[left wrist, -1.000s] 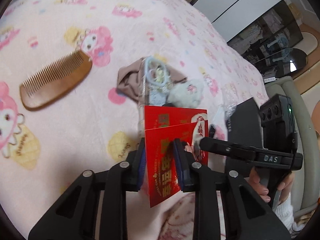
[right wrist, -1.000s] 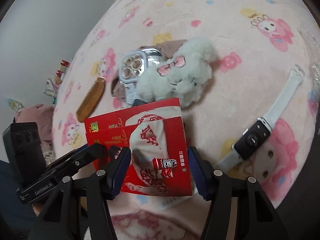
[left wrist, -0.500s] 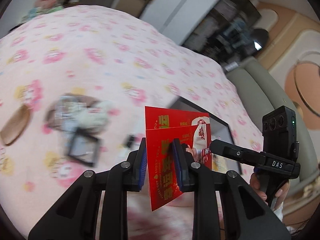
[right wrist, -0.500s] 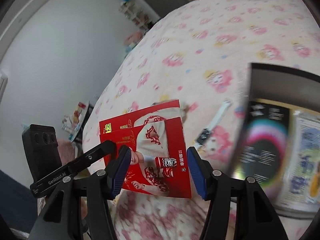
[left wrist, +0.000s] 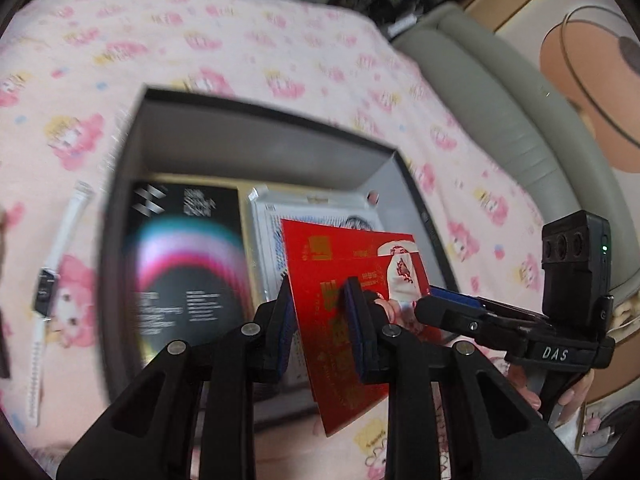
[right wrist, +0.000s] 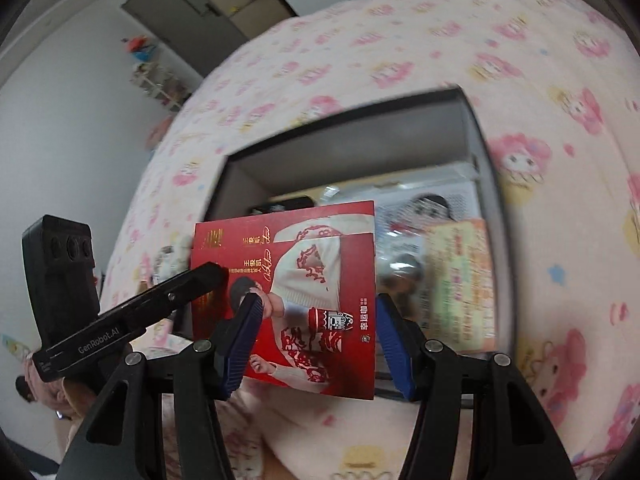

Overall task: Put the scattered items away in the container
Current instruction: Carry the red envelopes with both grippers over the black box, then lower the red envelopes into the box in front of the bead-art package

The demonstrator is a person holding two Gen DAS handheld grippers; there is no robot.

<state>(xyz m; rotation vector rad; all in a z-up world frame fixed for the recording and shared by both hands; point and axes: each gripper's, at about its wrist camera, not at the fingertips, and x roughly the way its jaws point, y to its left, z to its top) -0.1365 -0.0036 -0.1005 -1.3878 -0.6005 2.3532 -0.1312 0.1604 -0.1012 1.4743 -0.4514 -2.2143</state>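
both tongs share one load: the left tongs [left wrist: 320,308] are clenched edge-on across the red card envelopes [left wrist: 352,304], pads pressing both faces, while the right tongs [right wrist: 316,344] stand spread wide with the same envelopes between their blue pads; in the right view the near pad overlaps the card's face and the far pad sits just beside its right edge, so i cannot tell whether they truly pinch it.

the envelopes hang in the air over the near side of the open dark box [left wrist: 256,148], above the white packet [left wrist: 312,208] lying inside and right of the black booklet with a rainbow arc [left wrist: 188,264]. a yellow-pink printed packet [right wrist: 460,280] also lies in the box.

a second ago the envelopes hovered over the clutter on the bed: comb, fluffy toy and phone case. now those have dropped out of sight and the box fills both views, so the carry looks nearly done and only the lowering and letting go appears to remain.

outside the box, a white-strapped watch [left wrist: 44,292] lies on the pink cartoon blanket [left wrist: 280,40] to the left, not yet tidied.
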